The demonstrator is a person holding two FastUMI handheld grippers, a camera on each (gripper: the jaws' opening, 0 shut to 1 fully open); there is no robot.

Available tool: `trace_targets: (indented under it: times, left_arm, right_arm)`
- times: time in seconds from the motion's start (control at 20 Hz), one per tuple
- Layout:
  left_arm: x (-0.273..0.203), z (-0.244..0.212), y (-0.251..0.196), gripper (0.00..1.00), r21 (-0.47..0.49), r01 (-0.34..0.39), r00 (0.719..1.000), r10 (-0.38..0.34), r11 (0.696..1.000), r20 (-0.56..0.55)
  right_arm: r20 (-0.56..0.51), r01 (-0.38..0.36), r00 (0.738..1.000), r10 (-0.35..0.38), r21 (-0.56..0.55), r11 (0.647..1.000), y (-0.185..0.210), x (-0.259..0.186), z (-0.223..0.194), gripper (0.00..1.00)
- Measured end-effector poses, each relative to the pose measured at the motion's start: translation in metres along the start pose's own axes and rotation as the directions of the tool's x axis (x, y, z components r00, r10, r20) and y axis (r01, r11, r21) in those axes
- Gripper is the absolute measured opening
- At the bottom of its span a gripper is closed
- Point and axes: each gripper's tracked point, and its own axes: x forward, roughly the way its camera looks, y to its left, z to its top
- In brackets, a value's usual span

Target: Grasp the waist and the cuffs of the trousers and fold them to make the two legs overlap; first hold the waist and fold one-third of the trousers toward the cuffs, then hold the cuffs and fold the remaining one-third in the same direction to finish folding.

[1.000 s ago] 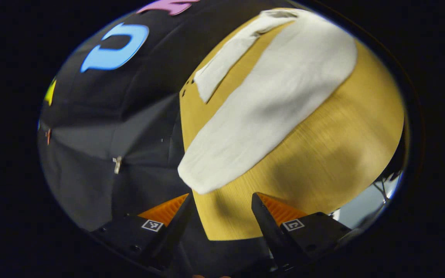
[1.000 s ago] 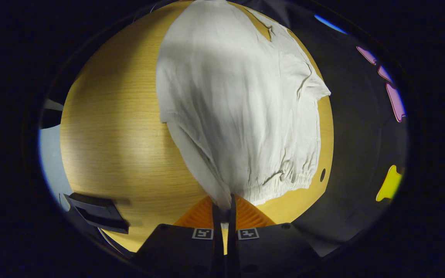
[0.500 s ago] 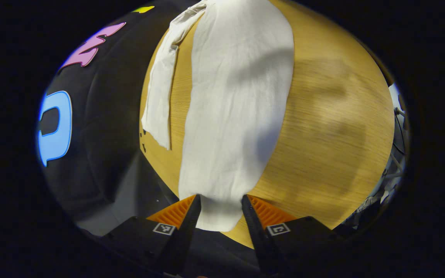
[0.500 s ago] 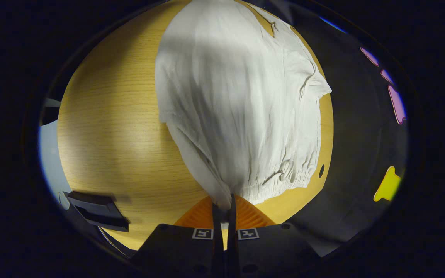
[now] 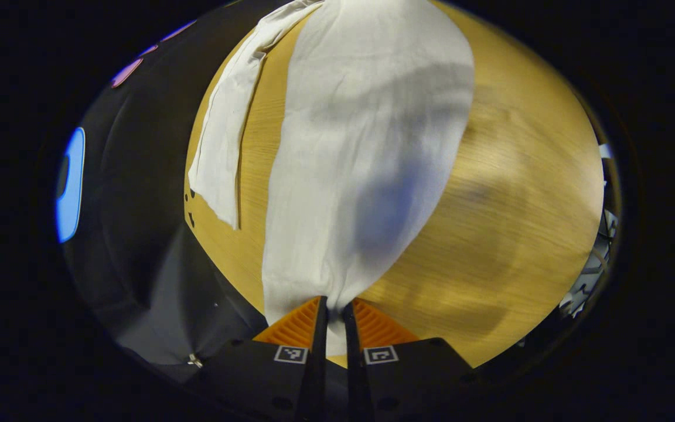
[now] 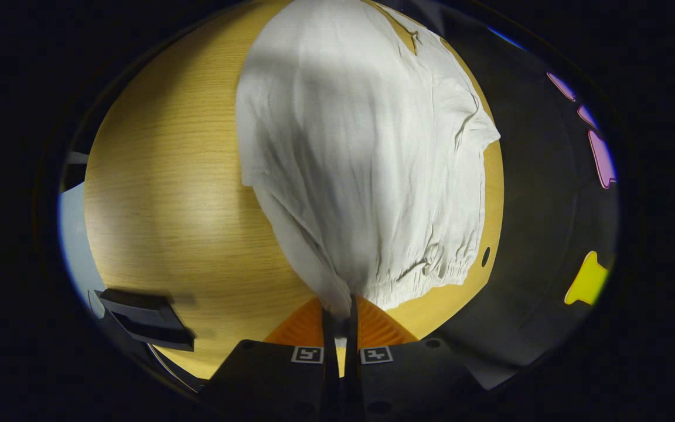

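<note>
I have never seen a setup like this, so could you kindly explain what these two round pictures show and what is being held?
A person holds a two-finger gripper in each hand, and a fisheye camera rides on each, looking forward along its fingers. In the left gripper view, the left gripper is shut on the cuff end of one leg of the white, thin fabric trousers, which lie on a light wooden table; the other leg lies apart beside it. In the right gripper view, the right gripper is shut on the trousers' near corner beside the gathered elastic waist. A dark object I cannot identify sits at the table's edge.

No readable text, brand, number or label stands on anything here.
</note>
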Motion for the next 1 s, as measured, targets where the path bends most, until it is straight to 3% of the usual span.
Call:
trace_targets:
  times: [0.05,0.15,0.25,0.35,0.45,0.65,0.85,1.0]
  left_arm:
    - [0.0,0.002,-0.002,0.12,-0.006,-0.011,1.0,0.011,1.0,-0.002]
    - [0.0,0.0,0.0,0.07,-0.012,-0.055,0.998,0.055,0.998,-0.014]
    - [-0.001,0.002,-0.002,0.05,-0.139,-0.078,0.997,0.075,0.987,-0.024]
    - [-0.005,0.011,-0.007,0.05,-0.322,-0.077,0.997,0.074,0.944,-0.022]
    - [-0.011,0.017,-0.002,0.05,-0.464,-0.11,0.993,0.115,0.879,-0.017]
    - [-0.019,0.02,0.01,0.05,-0.648,-0.16,0.982,0.187,0.744,-0.028]
    - [-0.031,0.026,0.03,0.05,-0.721,-0.187,0.971,0.238,0.667,-0.032]
    - [-0.043,0.037,0.055,0.05,-0.766,-0.191,0.961,0.275,0.614,-0.019]
  right_arm:
    - [0.001,0.003,1.0,-0.003,0.007,1.0,0.0,-0.001,0.0,0.08]
    - [0.006,0.011,1.0,-0.011,0.021,1.0,-0.001,0.0,0.0,0.08]
    - [0.003,0.029,1.0,-0.029,0.054,0.998,-0.002,0.0,-0.001,0.08]
    - [0.0,0.046,0.999,-0.046,0.124,0.991,-0.005,-0.002,0.0,0.08]
    - [0.011,0.07,0.997,-0.074,0.22,0.973,-0.013,-0.009,0.001,0.08]
    - [0.021,0.119,0.99,-0.142,0.436,0.892,-0.038,-0.025,0.002,0.08]
    - [0.049,0.128,0.978,-0.203,0.627,0.768,-0.063,-0.042,0.003,0.08]
    - [0.049,0.124,0.973,-0.224,0.711,0.692,-0.08,-0.053,0.007,0.08]
